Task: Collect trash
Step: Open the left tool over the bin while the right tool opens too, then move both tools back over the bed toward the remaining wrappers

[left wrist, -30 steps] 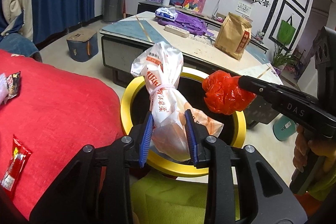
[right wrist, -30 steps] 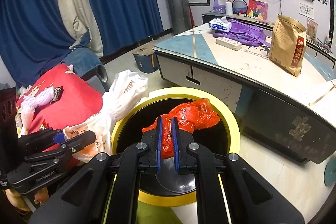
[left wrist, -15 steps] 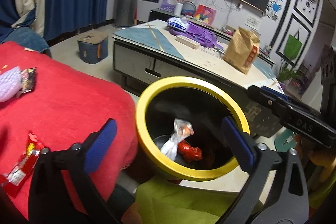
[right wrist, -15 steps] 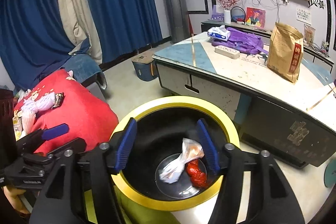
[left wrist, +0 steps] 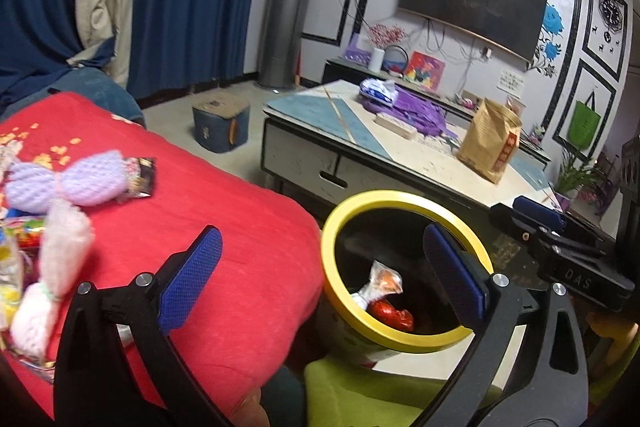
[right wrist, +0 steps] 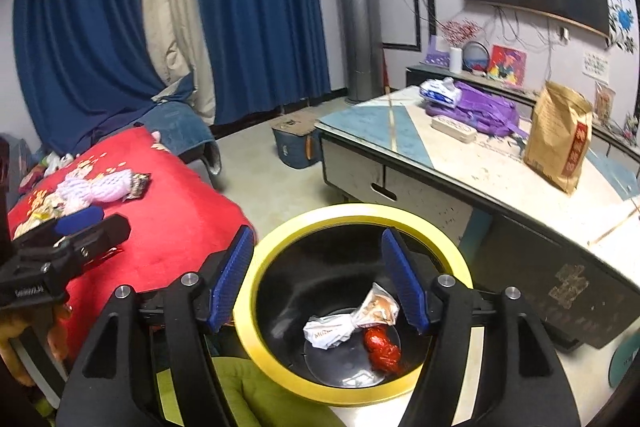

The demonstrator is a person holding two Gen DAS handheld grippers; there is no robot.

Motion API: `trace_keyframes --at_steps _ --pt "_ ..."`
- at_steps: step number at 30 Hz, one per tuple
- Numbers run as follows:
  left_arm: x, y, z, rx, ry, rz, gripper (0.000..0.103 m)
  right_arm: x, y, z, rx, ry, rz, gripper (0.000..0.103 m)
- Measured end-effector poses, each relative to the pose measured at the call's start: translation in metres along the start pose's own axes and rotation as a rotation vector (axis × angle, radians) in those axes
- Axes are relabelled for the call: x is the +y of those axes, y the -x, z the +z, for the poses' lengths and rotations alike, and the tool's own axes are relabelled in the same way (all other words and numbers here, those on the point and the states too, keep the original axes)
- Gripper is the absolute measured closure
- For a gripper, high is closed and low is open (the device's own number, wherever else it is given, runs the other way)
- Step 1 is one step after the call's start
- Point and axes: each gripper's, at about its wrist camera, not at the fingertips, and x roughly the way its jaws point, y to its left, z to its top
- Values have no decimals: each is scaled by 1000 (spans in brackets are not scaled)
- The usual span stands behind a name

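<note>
A black bin with a yellow rim [left wrist: 362,205] [right wrist: 360,213] stands beside a red-covered seat [left wrist: 200,203]. A tied white bag [right wrist: 344,323] [left wrist: 378,285] and a crumpled red bag [right wrist: 382,347] [left wrist: 390,313] lie on its bottom. My left gripper [left wrist: 324,279] is open and empty, over the seat edge and the bin's left rim. My right gripper [right wrist: 320,283] is open and empty above the bin. Several wrappers and foam nets, among them a purple net [left wrist: 64,183] [right wrist: 102,187], lie on the red cover.
A low table [right wrist: 460,163] behind the bin holds a brown paper bag [right wrist: 558,139], a purple bag [right wrist: 484,109] and a white box. A blue storage box [left wrist: 220,127] stands on the floor. A green cushion [right wrist: 248,395] lies below the bin.
Both grippers opened and dropped the white bag and the red bag into the bin. Since then the left gripper swung left toward the red seat; the bags lie still.
</note>
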Motion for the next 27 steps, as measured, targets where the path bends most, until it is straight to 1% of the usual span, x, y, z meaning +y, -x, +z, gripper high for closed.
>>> trace_keyframes --at_steps 8,10,11,19,27 --pt "19 28 2 -64 14 59 11 43 8 4 -30 94 89 39" --pt "26 34 3 -75 21 76 11 52 9 6 -35 115 107 30" --pt "30 38 4 -83 26 85 11 56 10 6 -40 119 111 30" --pt "61 64 9 -134 80 157 11 89 10 7 -45 165 164 29" --pt "90 88 8 -178 115 225 11 130 7 11 -45 200 240 27"
